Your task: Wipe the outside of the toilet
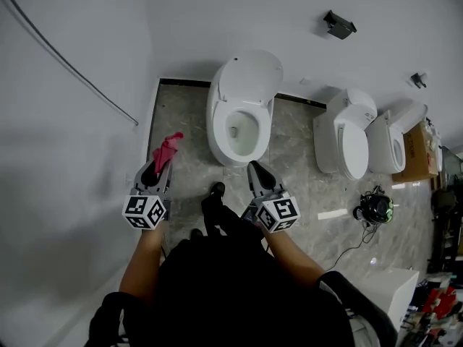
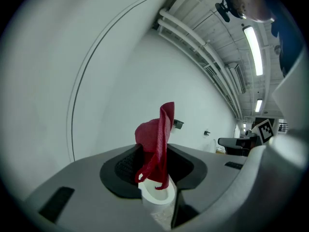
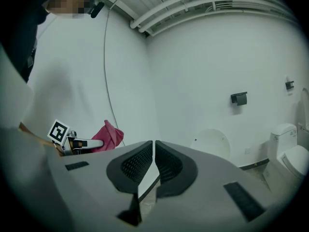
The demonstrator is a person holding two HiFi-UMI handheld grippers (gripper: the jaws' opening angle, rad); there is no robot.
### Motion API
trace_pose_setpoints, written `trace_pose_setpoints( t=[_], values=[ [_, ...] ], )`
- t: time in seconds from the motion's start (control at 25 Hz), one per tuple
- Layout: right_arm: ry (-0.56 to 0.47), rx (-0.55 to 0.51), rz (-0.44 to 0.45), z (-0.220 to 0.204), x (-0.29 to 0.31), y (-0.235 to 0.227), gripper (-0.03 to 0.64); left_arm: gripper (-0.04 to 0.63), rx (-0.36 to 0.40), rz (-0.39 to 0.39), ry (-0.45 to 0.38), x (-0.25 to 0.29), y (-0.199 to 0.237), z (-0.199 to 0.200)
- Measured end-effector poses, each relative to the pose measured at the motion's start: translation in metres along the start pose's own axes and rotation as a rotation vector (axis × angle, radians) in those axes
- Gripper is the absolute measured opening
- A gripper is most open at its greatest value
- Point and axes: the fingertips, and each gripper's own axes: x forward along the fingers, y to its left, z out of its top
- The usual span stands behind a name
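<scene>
While you stand facing the white ceramic toilet [image 1: 242, 110] with its lid raised, the bowl lies ahead and between your two tools, its long axis running away from you toward the back wall. Your left gripper [image 1: 160, 166] pinches a crumpled red cloth [image 1: 167, 149], which sticks out past the jaws, beside the bowl's left flank but apart from it. Your right gripper [image 1: 257, 170] has its jaws closed on nothing, tips near the front rim. I judge the cloth must swing rightward to meet porcelain. Grey marbled floor [image 1: 181, 114] leaves room on the left; a second white toilet [image 1: 346, 132] stands near on the right.
</scene>
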Motion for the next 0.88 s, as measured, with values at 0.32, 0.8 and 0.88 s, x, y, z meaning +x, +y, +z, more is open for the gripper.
trace_pose_setpoints(
  t=[0.32, 0.8, 0.88],
  values=[
    [0.034, 0.041, 0.021, 0.001, 0.103, -0.069, 0.04, 0.143, -0.015, 0.02, 0.054, 0.112, 0.041, 0.009],
    [0.084, 0.043, 0.035, 0.022, 0.282, -0.168, 0.04, 0.143, 0.01, 0.032, 0.12, 0.3, 0.101, 0.03],
    [0.102, 0.046, 0.037, 0.015, 0.305, -0.173, 0.04, 0.143, 0.007, 0.022, 0.151, 0.327, 0.115, 0.022]
  ],
)
